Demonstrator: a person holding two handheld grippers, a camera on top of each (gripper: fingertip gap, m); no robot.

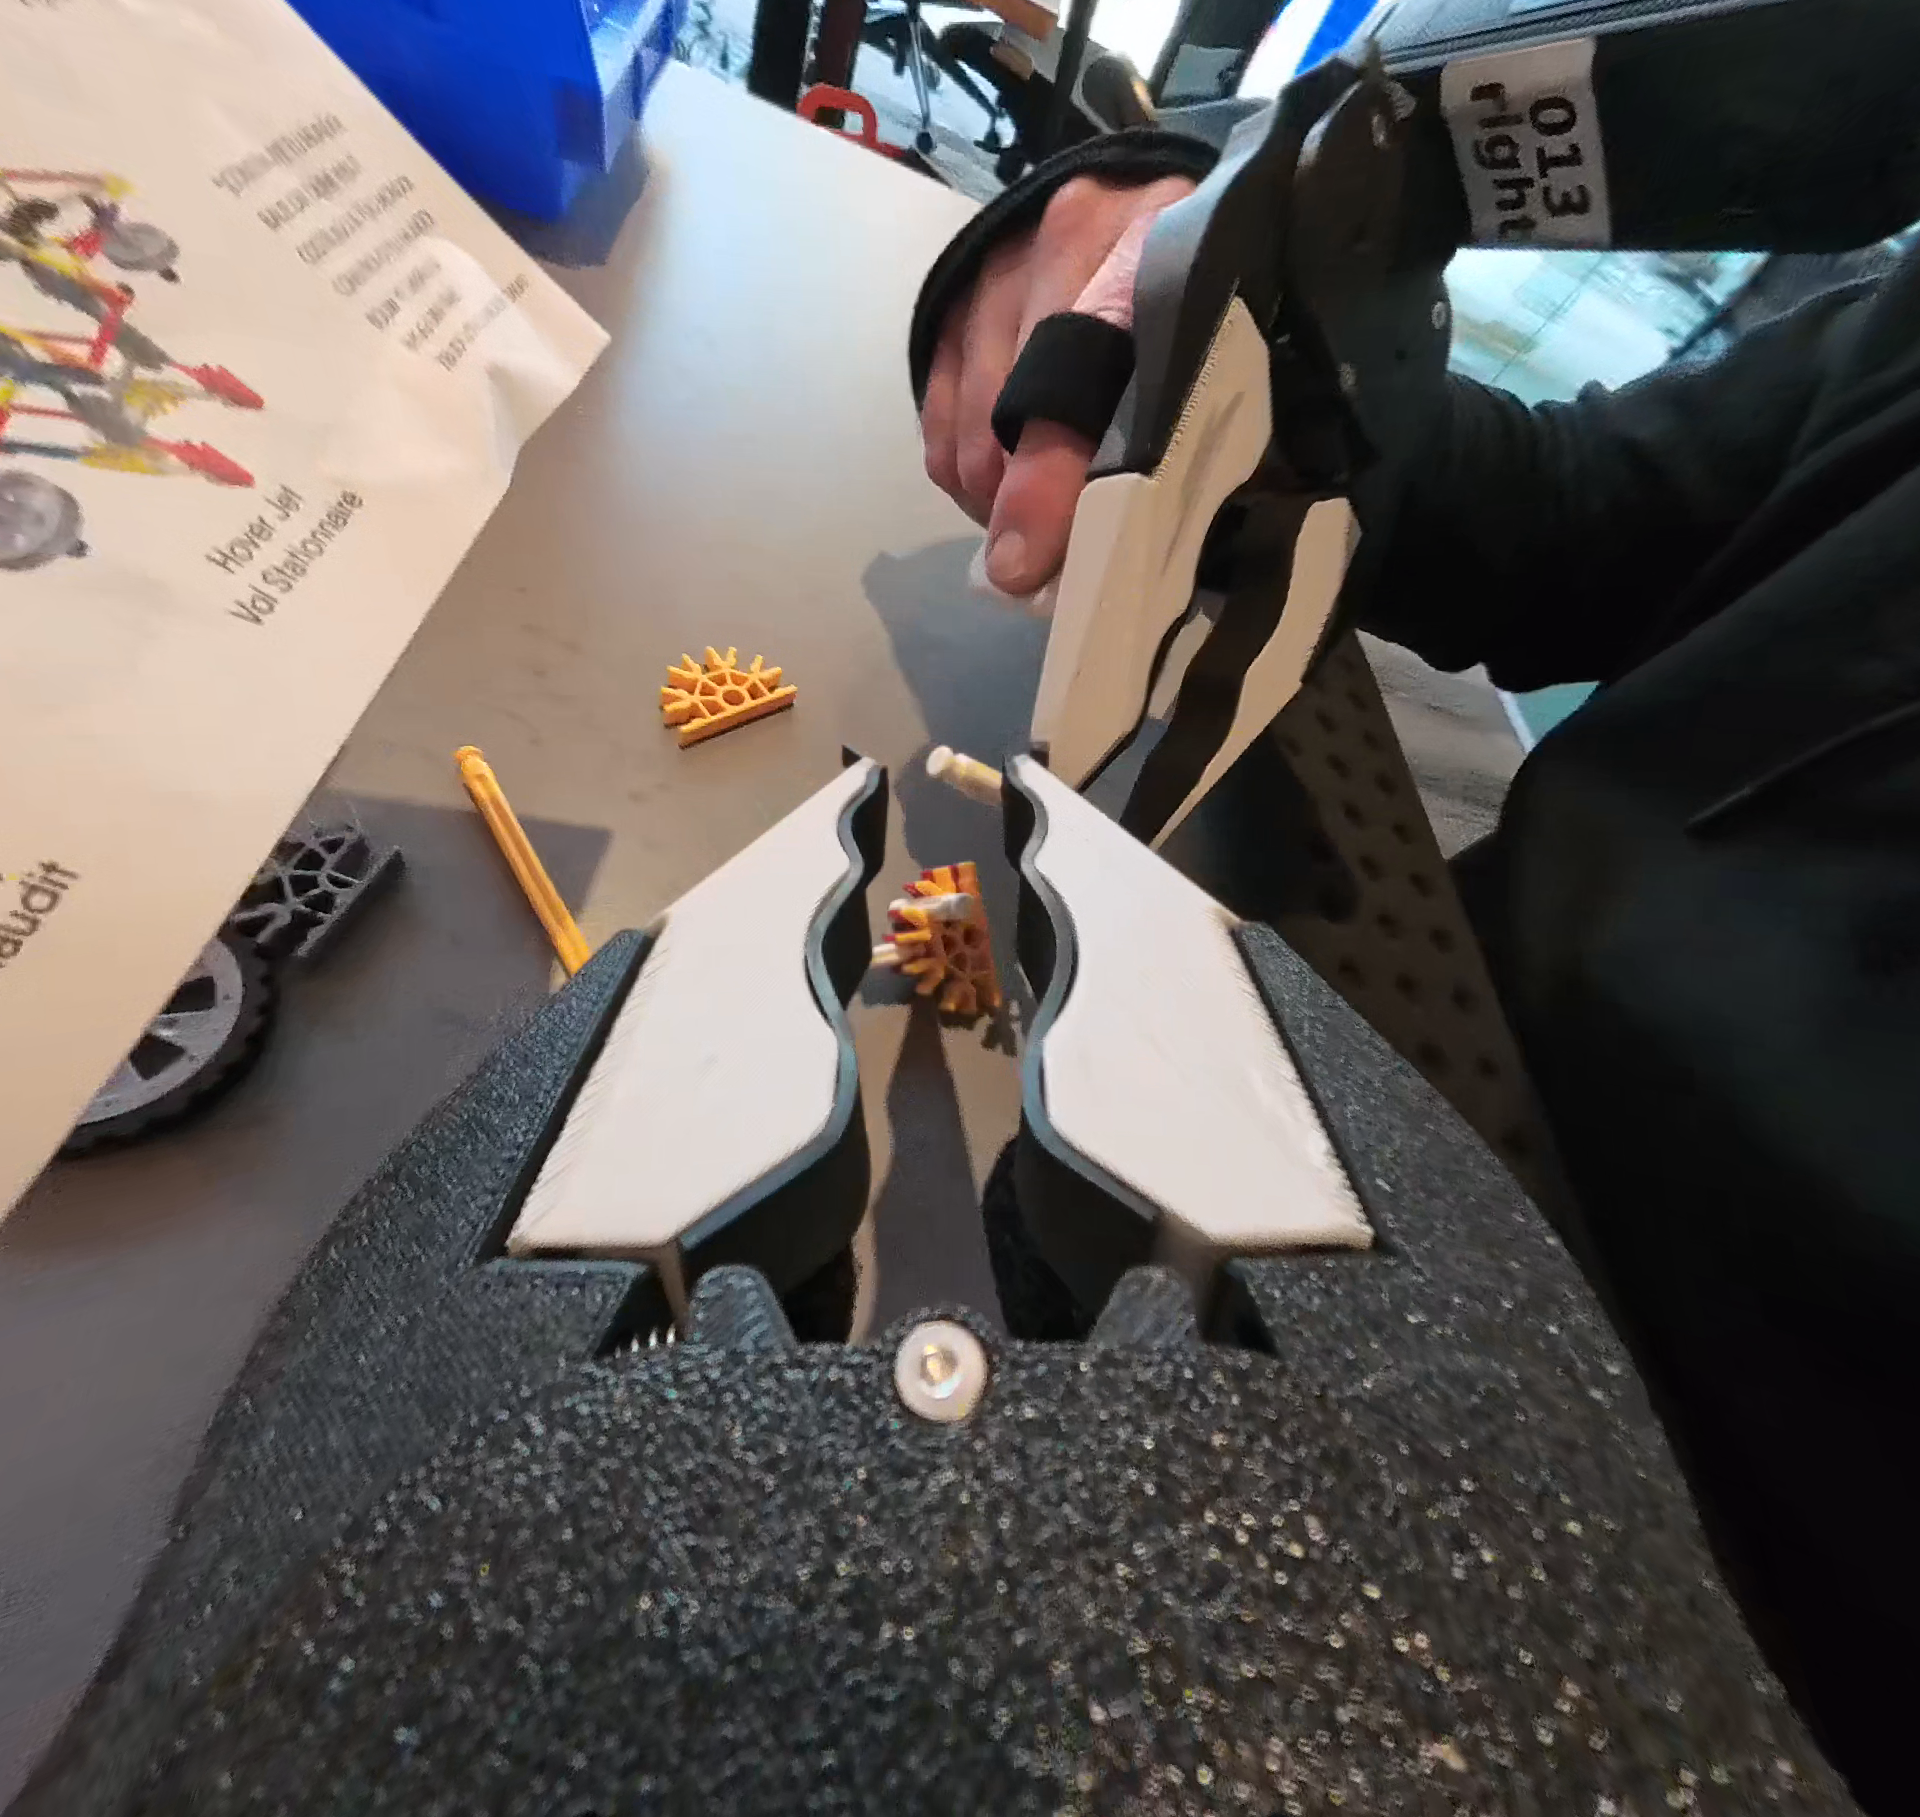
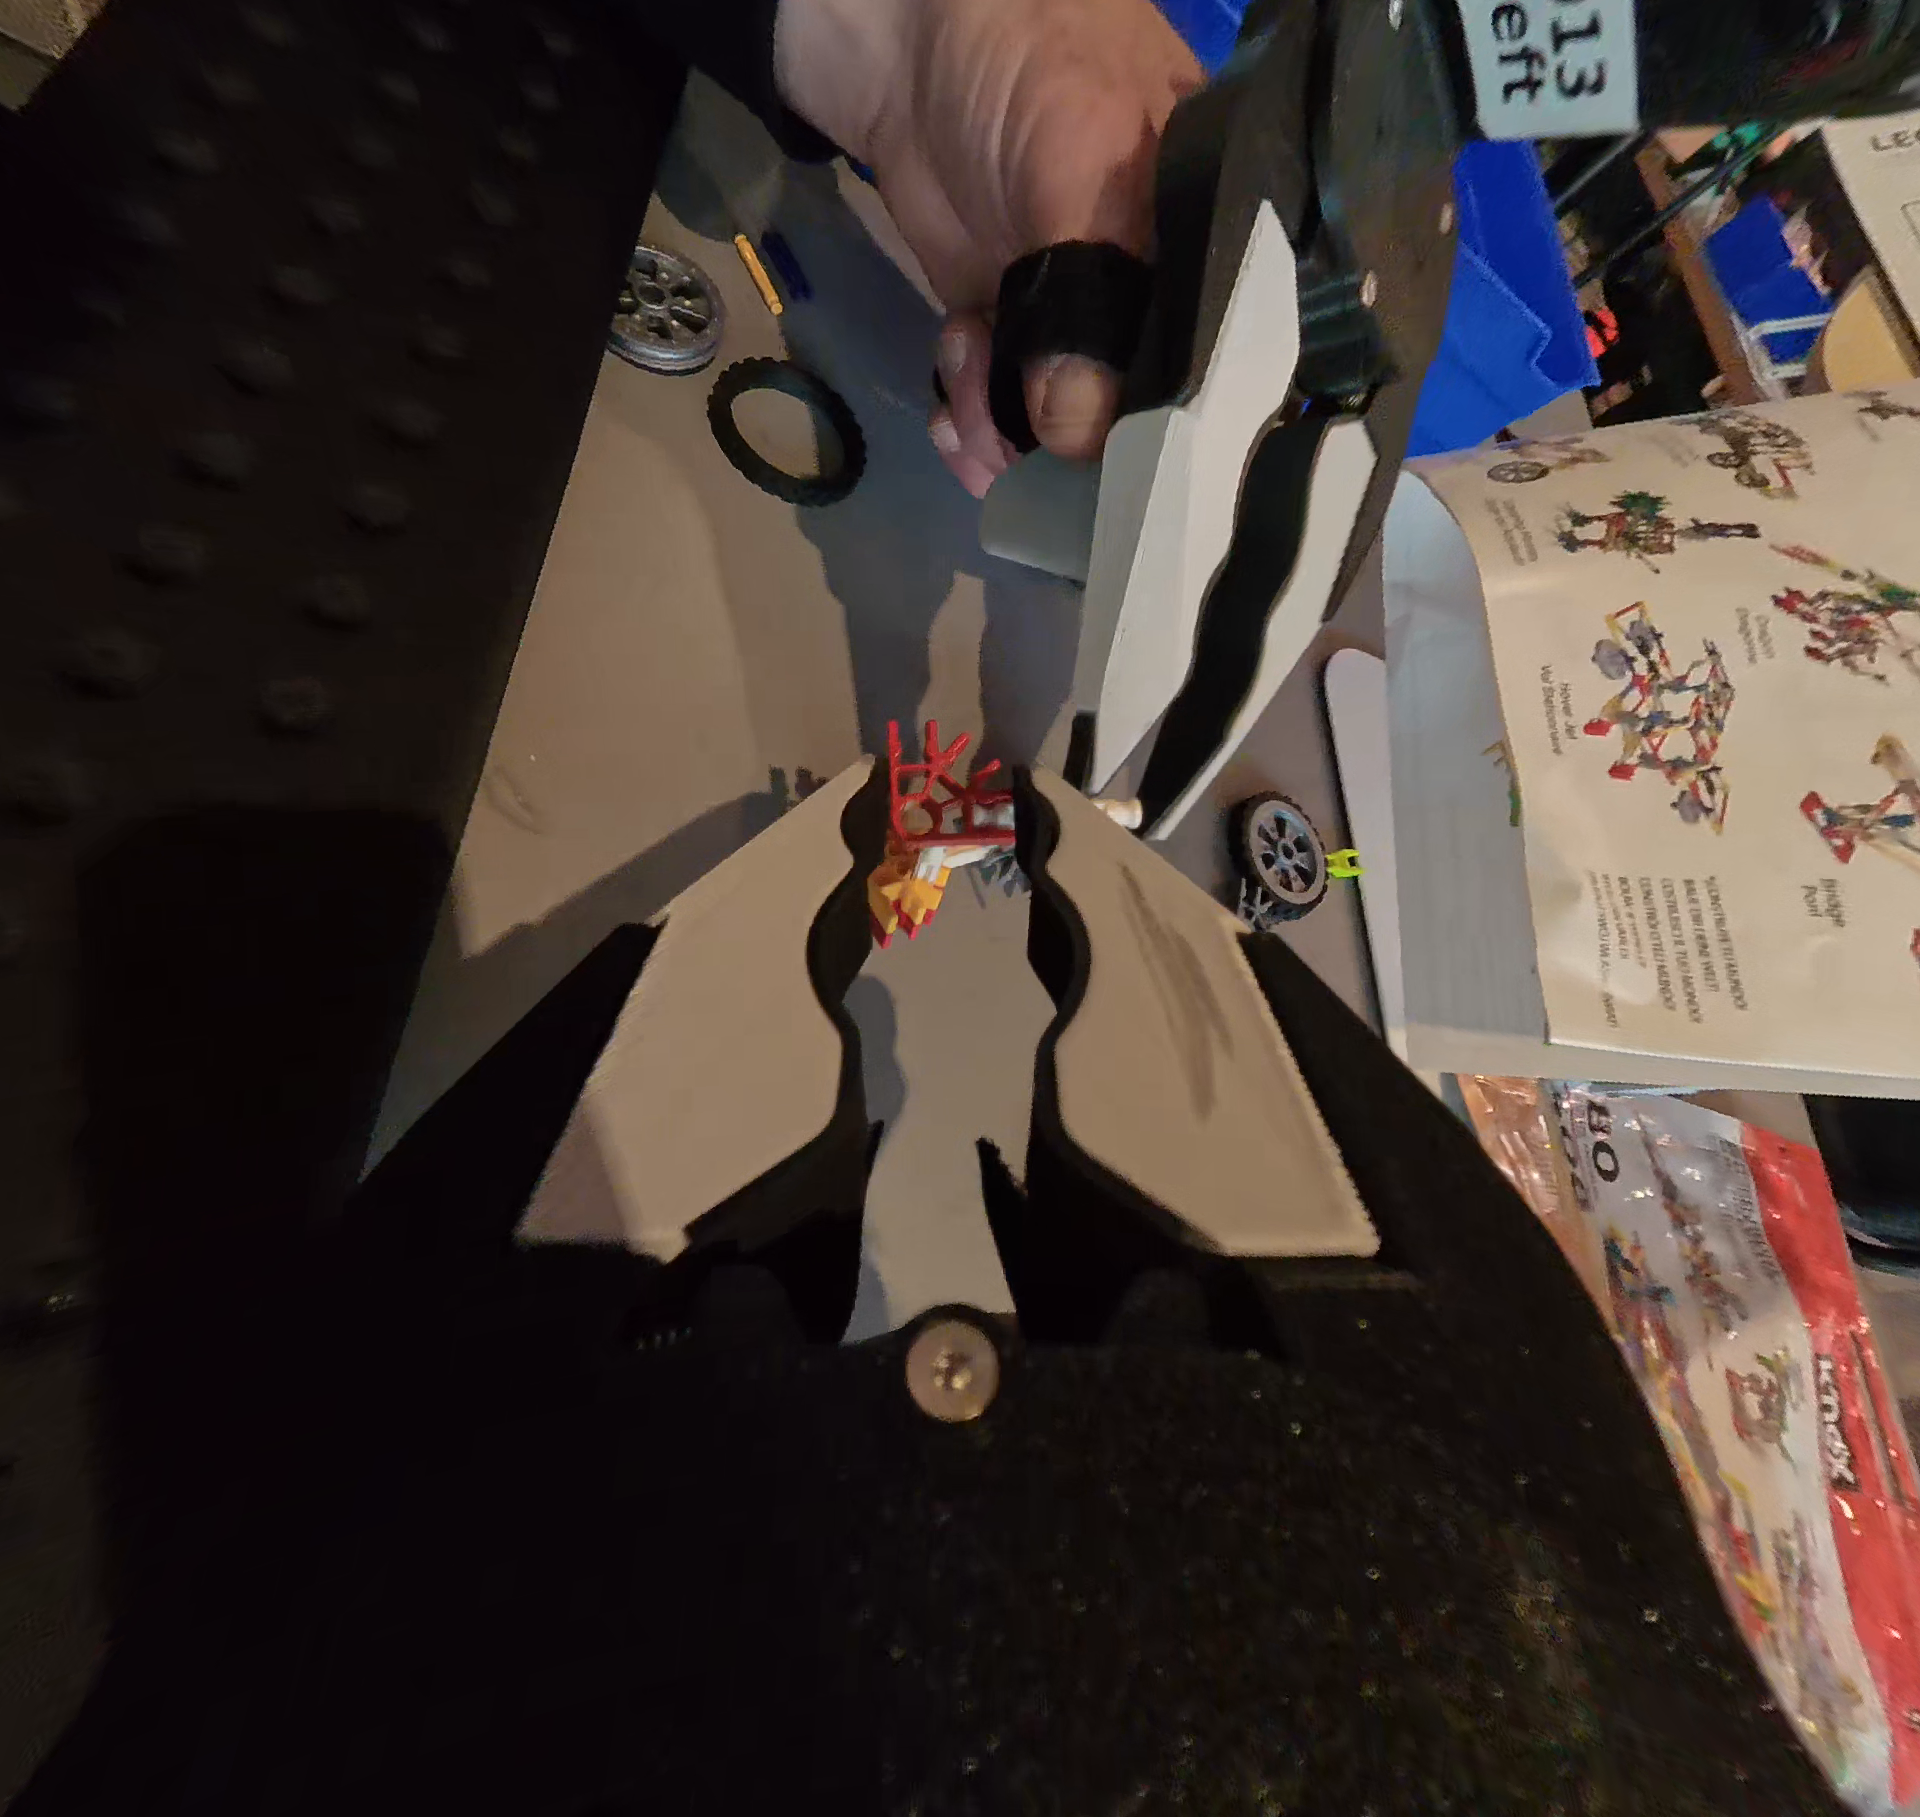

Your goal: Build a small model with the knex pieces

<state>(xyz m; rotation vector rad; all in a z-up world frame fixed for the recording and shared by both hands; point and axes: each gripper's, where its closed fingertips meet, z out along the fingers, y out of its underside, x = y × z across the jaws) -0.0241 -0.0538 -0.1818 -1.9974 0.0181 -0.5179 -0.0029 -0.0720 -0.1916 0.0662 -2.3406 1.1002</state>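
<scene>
My right gripper [image 2: 948, 780] is shut on a red connector [image 2: 935, 796] and holds it above the table. A yellow connector [image 2: 902, 897] and short white rods hang from the red connector. The same cluster [image 1: 940, 936] shows blurred below my left fingers. A white rod [image 1: 961, 770] sticks out sideways from the cluster and crosses the gap at my left gripper's [image 1: 945, 770] tips. Its capped end is free. The left jaws stand a little apart with nothing pinched. Each gripper's tips sit just beside the other's, as both the left wrist view [image 1: 1091, 796] and the right wrist view [image 2: 1117, 811] show.
On the grey table lie a yellow half-round connector [image 1: 727, 692], a yellow rod [image 1: 520, 858], a black connector [image 1: 312, 884], a wheel [image 2: 1278, 848], a loose tyre [image 2: 787, 432] and a hub [image 2: 665, 307]. An instruction sheet [image 2: 1662, 728], a parts bag [image 2: 1766, 1404], a blue bin [image 1: 468, 32] and a black perforated panel [image 2: 312, 313] surround them. Less than 4 cm separates the two grippers' tips.
</scene>
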